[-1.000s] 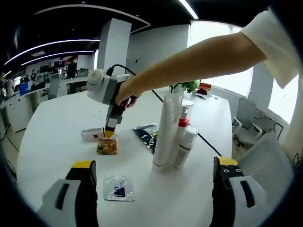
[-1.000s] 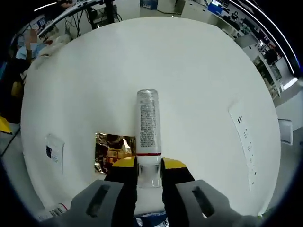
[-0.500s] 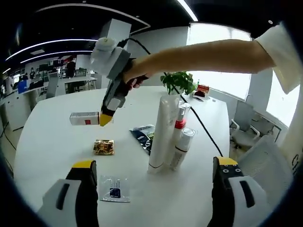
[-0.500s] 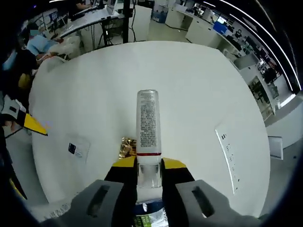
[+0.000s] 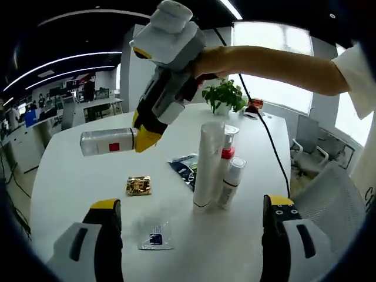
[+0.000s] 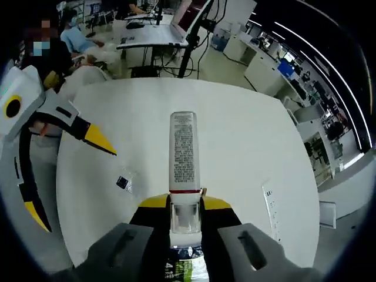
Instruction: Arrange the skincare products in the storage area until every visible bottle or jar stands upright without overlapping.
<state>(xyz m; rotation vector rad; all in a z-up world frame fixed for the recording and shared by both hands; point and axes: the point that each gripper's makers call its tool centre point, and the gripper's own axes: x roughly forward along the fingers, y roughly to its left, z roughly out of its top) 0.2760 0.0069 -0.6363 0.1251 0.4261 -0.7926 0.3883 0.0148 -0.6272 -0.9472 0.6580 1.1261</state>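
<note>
My right gripper is shut on the clear cap end of a white bottle with a red label, held sideways in the air well above the white table. From the right gripper view the same bottle points straight out from my right gripper. A tall white tube, a red-banded pump bottle and a small white bottle stand upright together. My left gripper is open near the table's front, holding nothing.
A gold sachet, a dark sachet and a clear sachet lie flat on the table. A potted plant stands at the far edge. A person's arm and a cable cross above the bottles. A white strip lies on the right.
My right gripper has lifted the red-label bottle off the table beside the gold sachet and carried it high up, still lying sideways. The left gripper stays open.
</note>
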